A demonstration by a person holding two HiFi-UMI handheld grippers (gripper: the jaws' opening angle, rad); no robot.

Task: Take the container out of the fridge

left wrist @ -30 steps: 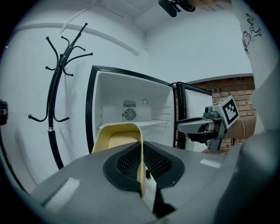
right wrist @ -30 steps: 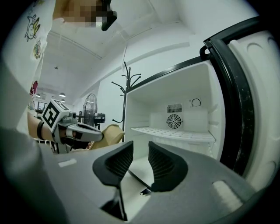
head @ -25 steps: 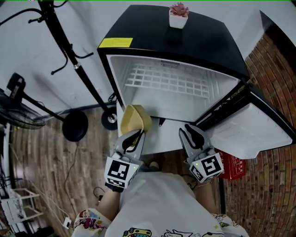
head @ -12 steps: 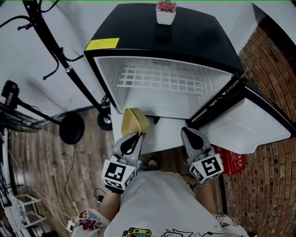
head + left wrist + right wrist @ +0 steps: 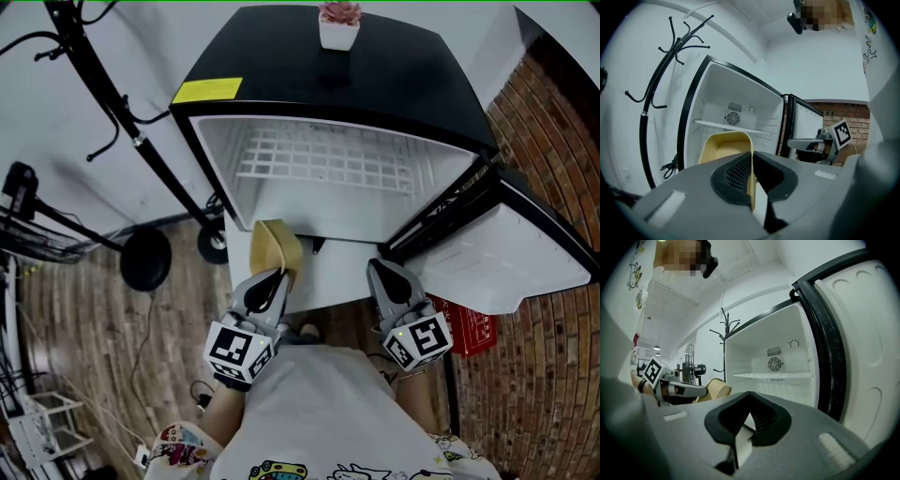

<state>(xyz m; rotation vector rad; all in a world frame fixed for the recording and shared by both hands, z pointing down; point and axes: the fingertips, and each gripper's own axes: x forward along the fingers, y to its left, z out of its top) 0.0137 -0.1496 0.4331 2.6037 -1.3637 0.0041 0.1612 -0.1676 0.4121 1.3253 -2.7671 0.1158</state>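
A pale yellow container (image 5: 274, 246) hangs tilted in front of the open fridge (image 5: 375, 89), outside its cavity. My left gripper (image 5: 275, 274) is shut on the container's side wall; in the left gripper view the yellow wall (image 5: 724, 150) is pinched between the black pads (image 5: 736, 173). My right gripper (image 5: 386, 267) hovers to the right of it, before the fridge's lower front. Its jaws are closing to shut with nothing between them (image 5: 749, 411). The right gripper view shows the container (image 5: 717, 389) at left and the bare white shelf (image 5: 771, 375) inside.
The fridge door (image 5: 506, 253) stands swung open to the right. A small potted plant (image 5: 337, 28) sits on the fridge top. A black coat stand (image 5: 141, 141) with a round base (image 5: 145, 260) is at left, a fan (image 5: 19, 225) beyond it. A red box (image 5: 464, 333) lies on the wooden floor.
The right gripper's jaws have closed from partly open to shut. The left gripper keeps its hold on the container, which has come slightly back from the fridge.
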